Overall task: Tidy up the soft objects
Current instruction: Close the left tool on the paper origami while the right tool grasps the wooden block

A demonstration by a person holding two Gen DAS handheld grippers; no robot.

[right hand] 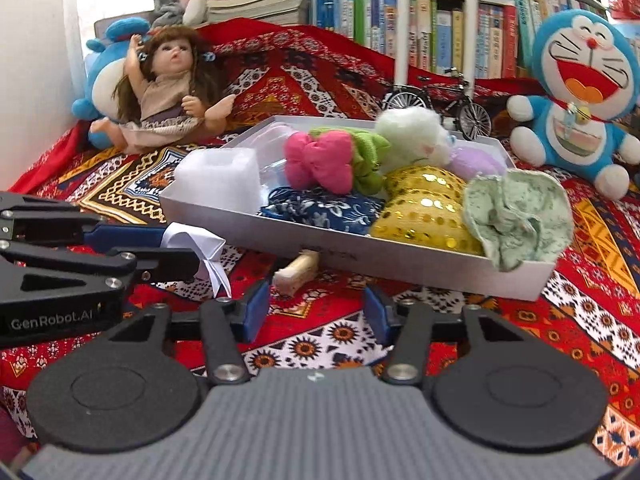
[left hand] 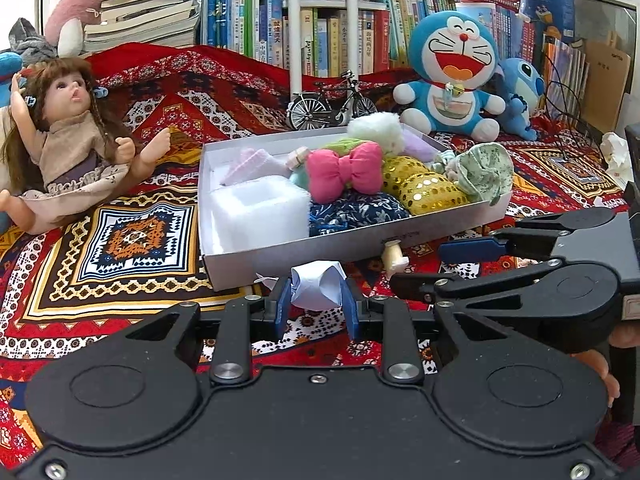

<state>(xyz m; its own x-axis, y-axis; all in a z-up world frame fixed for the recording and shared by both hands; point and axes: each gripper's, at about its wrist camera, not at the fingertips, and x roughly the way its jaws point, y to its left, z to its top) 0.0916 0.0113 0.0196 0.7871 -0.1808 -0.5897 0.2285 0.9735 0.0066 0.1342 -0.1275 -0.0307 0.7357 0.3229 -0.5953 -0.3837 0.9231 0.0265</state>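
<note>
Lying at the far left, a long-haired doll (left hand: pixel 60 136) sprawls on the patterned red cloth (left hand: pixel 132 240) with its arms raised. Right of it sits a shallow white box (left hand: pixel 280 256), its near wall facing the cameras. Inside, from left to right, are a white foam block (left hand: pixel 260 216), a pink bow (left hand: pixel 344 172) lying on top of a dark blue flowered pouch (left hand: pixel 356 212), a gold sequined cushion (left hand: pixel 428 188), and a pale green speckled cloth (left hand: pixel 488 168) that hangs over the box's right corner. A fluffy white puff (left hand: pixel 378 128) rests toward the back.

In front of the box, the left gripper (left hand: pixel 316 300) has its blue fingers (left hand: pixel 282 304) pressed against both sides of a small white folded cloth (left hand: pixel 316 284), gripping it just beside the box's near wall. A cream spool (left hand: pixel 394 258) lies on the cloth close by, at the foot of that wall.

Further right, the right gripper (right hand: pixel 316 308) hovers low over the red cloth with its fingers spread apart and nothing between them; the spool sits just ahead of it. Behind the box stand a small model bicycle (left hand: pixel 332 104) and a blue cat plush (left hand: pixel 452 72).
</note>
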